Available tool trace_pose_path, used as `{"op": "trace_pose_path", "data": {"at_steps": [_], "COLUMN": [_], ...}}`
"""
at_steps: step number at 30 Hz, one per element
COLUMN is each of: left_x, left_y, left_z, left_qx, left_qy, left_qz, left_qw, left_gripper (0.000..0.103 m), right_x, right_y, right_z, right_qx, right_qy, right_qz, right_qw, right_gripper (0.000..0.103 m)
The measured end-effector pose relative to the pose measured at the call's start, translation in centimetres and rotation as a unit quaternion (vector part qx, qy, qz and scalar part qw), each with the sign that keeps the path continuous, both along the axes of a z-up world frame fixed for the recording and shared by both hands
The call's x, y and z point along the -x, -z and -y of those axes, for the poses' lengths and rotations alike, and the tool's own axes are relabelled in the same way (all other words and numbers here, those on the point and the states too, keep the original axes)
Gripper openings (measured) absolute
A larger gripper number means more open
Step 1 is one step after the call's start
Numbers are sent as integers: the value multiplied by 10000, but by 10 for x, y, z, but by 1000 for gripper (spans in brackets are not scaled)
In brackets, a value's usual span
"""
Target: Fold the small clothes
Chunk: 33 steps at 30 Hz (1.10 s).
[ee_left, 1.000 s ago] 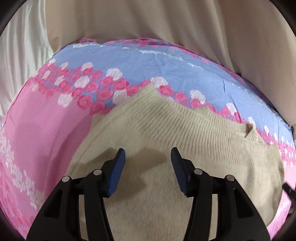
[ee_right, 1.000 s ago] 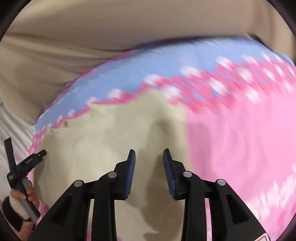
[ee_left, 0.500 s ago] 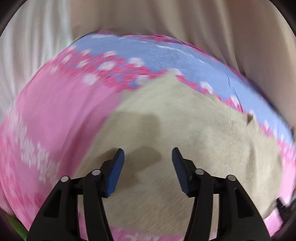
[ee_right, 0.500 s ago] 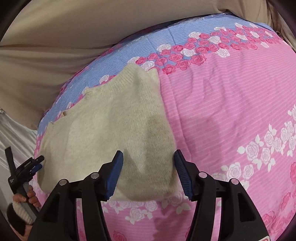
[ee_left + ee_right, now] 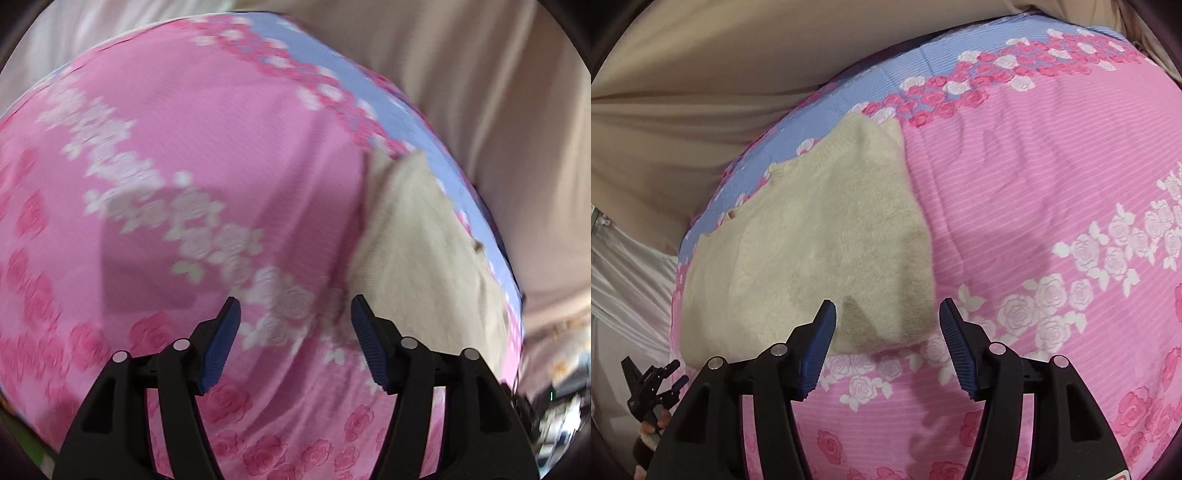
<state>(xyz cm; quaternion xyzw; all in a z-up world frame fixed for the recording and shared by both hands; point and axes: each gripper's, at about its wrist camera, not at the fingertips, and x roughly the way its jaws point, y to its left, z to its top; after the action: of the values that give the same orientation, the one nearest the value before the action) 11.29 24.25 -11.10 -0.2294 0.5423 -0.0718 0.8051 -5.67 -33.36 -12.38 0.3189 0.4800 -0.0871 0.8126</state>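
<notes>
A folded beige knit garment (image 5: 812, 251) lies flat on the pink and blue rose-print bedsheet (image 5: 1034, 166). My right gripper (image 5: 886, 325) is open and empty, hovering just above the garment's near edge. In the left wrist view the garment (image 5: 424, 258) sits to the right, blurred. My left gripper (image 5: 295, 321) is open and empty over bare pink sheet (image 5: 184, 166), left of the garment. The left gripper also shows small at the lower left of the right wrist view (image 5: 653, 384).
Beige curtain fabric (image 5: 683, 92) hangs behind the bed's far edge. White fabric (image 5: 624, 280) hangs at the left. Cluttered items show past the bed's right edge (image 5: 561, 398) in the left wrist view.
Both grippers have pulled back from the garment. The right gripper opened wider and rose. The left gripper swung left, so the garment now lies at the right of its view.
</notes>
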Motion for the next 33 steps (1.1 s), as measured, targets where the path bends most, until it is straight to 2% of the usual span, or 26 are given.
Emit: {"op": "trace_pose_path", "data": {"at_steps": [2, 6, 7, 8, 11, 13, 14, 15, 16, 17, 22, 25, 28, 31, 33], "left_x": [-11, -30, -33, -33, -33, -34, -34, -35, -37, -37, -23, 2, 40, 82, 103], "left_y": [4, 22, 26, 25, 23, 23, 21, 20, 20, 17, -21, -30, -22, 0, 13], "left_z": [9, 32, 36, 43, 60, 68, 72, 75, 76, 75, 68, 66, 65, 63, 62], "left_qx": [152, 577, 589, 544, 403, 366, 172, 125, 78, 153, 478, 580, 456, 332, 202], "left_qy": [118, 106, 73, 16, -43, -104, -208, -173, -208, -295, -357, -256, -170, -136, -131], "left_qz": [34, -111, -164, -86, -63, -59, -62, -97, -177, -196, -124, -371, -693, -1144, -1324], "left_qw": [9998, 9982, 9981, 9985, 9992, 9993, 9996, 9997, 9996, 9993, 9981, 9973, 9964, 9928, 9909], "left_gripper": [77, 78, 80, 90, 91, 81, 56, 29, 27, 17, 14, 13, 12, 12, 13], "right_x": [-6, -11, -11, -12, -15, -20, -25, -32, -35, -37, -30, -4, 41, 90, 114], "right_y": [6, 19, 22, 26, 32, 31, 29, 30, 28, 22, -44, -67, -61, -27, 3], "right_z": [-3, 3, 5, 8, 11, 9, 6, 3, 2, 2, 4, 10, 17, 16, 11], "right_qx": [7, -390, -506, -667, -984, -897, -765, -848, -859, -780, 6, 321, 367, 56, -79], "right_qy": [53, 426, 521, 619, 910, 928, 828, 596, 564, 557, 90, -155, -238, -208, -271], "right_qz": [-98, -108, -102, -97, 84, 80, 21, -36, -79, -43, 188, 70, -348, -846, -1171], "right_qw": [9999, 9983, 9973, 9958, 9909, 9916, 9936, 9946, 9947, 9954, 9998, 9993, 9984, 9962, 9927], "right_gripper": [71, 72, 73, 73, 79, 82, 74, 32, 28, 25, 18, 16, 14, 14, 20]}}
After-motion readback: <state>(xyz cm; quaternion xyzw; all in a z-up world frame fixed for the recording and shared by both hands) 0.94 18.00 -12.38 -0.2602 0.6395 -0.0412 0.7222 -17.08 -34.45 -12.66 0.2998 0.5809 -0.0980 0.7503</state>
